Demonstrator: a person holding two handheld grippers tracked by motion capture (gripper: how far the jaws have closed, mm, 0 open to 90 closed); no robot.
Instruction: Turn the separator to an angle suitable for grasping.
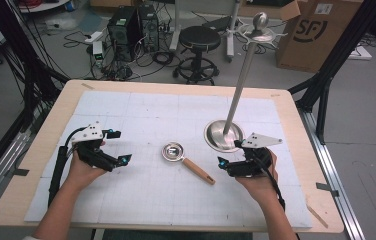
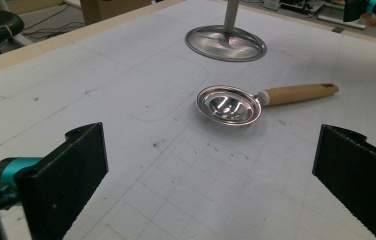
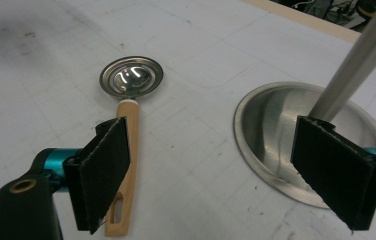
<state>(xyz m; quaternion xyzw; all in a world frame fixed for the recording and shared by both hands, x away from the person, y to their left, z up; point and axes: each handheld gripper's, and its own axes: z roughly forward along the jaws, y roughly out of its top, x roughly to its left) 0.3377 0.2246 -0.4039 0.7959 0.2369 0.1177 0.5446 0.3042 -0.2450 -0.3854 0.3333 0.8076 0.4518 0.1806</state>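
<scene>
While the spoon (image 1: 185,159) lay untouched on the tabletop (image 1: 126,107), both the left gripper (image 1: 121,150) and right gripper (image 1: 228,156) hung wide open; nothing picked up yet, stand (image 1: 236,95) waiting.

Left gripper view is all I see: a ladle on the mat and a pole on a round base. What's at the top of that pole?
Observer: A metal ball tops the pole, with white hooks just below it.
Operator: Is the right claw open?
Observer: Yes. The right claw is open and empty, and in the right gripper view one jaw covers part of the ladle handle.
</scene>
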